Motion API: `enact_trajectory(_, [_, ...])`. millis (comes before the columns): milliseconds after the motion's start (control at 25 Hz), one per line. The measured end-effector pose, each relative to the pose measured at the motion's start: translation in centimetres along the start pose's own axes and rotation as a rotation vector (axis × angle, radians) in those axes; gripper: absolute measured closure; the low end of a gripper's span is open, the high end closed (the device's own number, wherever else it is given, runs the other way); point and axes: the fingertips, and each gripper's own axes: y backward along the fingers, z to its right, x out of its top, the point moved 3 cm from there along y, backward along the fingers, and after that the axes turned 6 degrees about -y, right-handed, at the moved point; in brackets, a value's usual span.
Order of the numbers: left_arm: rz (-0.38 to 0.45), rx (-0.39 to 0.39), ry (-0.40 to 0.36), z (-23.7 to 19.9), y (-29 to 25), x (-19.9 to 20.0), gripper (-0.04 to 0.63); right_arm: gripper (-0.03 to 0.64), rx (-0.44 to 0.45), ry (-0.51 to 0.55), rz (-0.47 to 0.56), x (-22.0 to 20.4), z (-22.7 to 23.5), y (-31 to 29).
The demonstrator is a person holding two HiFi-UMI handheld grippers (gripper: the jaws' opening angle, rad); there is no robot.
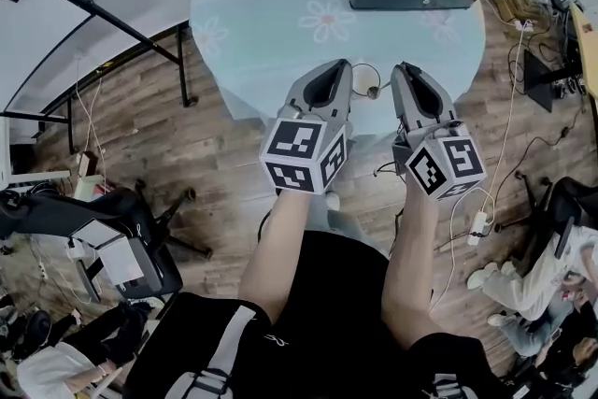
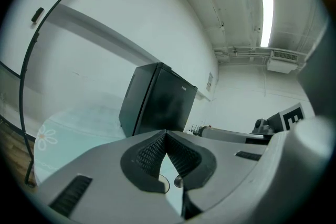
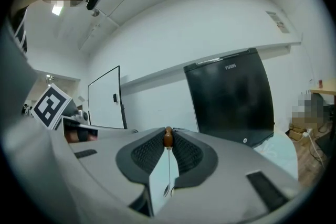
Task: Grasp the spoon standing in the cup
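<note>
Spoon [image 3: 168, 138] first: its brown knobbed end sat pinched right at the tips of my right gripper [image 3: 168, 131]. The jaws were drawn narrow onto it, and its thin metal stem ran back from the knob down the gap between the pads [image 3: 147, 152] toward me. So the thing I was after was already in my grip, held by its very top. I could not make out any cup in either gripper view or from above, so I cannot say whether the bowl end stood in one. My left gripper [image 2: 166, 135] hung just beside the right, its jaws met at the tips with nothing pressed between them. Ahead of both grippers lay the pale round table [image 1: 271, 5] with flower prints, and beyond that the black cabinet [image 3: 231, 97]. I judged the grasp itself made; what remained was to prove it. The next move called for a slow, straight lift along the stem with a firm pinch, because a hold on a small round knob could let the spoon swing or slip out.
</note>
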Motion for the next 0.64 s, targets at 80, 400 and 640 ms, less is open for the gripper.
enact_trajectory(80, [0.015,-0.005,-0.01,0.5,0.6,0.5,0.595,0.566,0.006,0.009,0.016,0.6,-0.6,0.7])
enact_trajectory(400, [0.053,-0.018,-0.057,2.5,2.4,2.3,0.595,0.566,0.017,0.035,0.059,2.2,-1.7,3.0])
enact_trajectory(640, [0.068,-0.016,-0.08,3.0,3.8,3.7,0.595,0.566,0.027,0.042,0.077,3.2,-2.8,3.7])
